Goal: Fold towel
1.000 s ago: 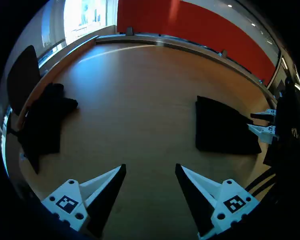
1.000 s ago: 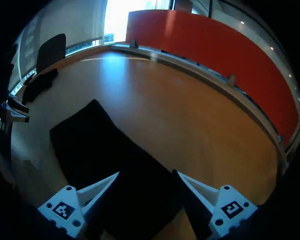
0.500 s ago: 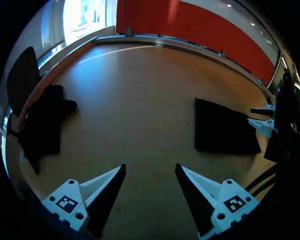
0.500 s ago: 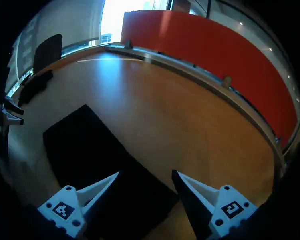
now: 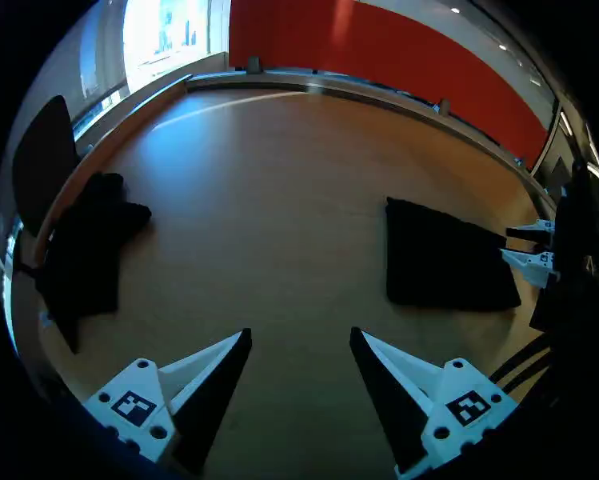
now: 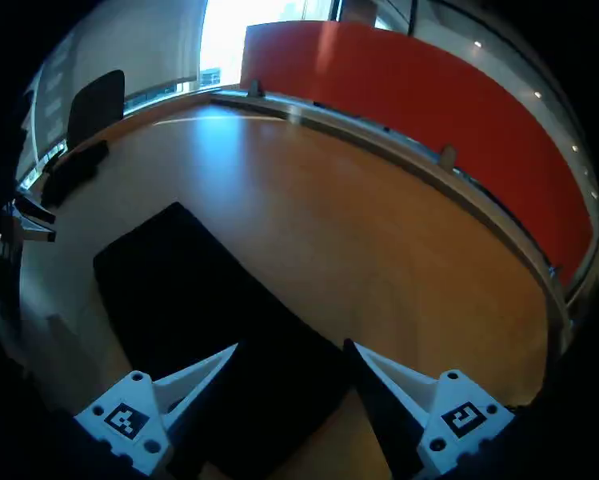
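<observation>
In the left gripper view the left claw (image 5: 299,336) stands wide open with nothing in it. Bare wood of the desk (image 5: 283,200) shows between its two fingers. The towel (image 5: 443,258) lies ahead of this claw and off to its right, well apart from it. It is a flat black rectangle, and this view shows its whole outline. At the towel's far right end the right claw (image 5: 507,244) comes in from the side, its white fingers parted just above that edge. Far to the left of the left claw a heap of dark cloth (image 5: 87,248) sits near the desk's edge, with a dark chair (image 5: 39,160) behind it.

The right gripper view brings the towel close. It spreads out ahead and to the left of the right claw, and its near end passes beneath the claw's spread fingers. Black cloth shows in most of the gap between them. This claw is also wide open and grips nothing. Whether its fingertips touch the cloth or hang just above it cannot be told from here. Past the towel's far corner, at the left rim of this view, the left claw appears small, and the heap and chair lie beyond it. A red panel (image 6: 427,96) runs along the far side of the desk, ahead and to the right, next to a bright window (image 6: 223,40).
</observation>
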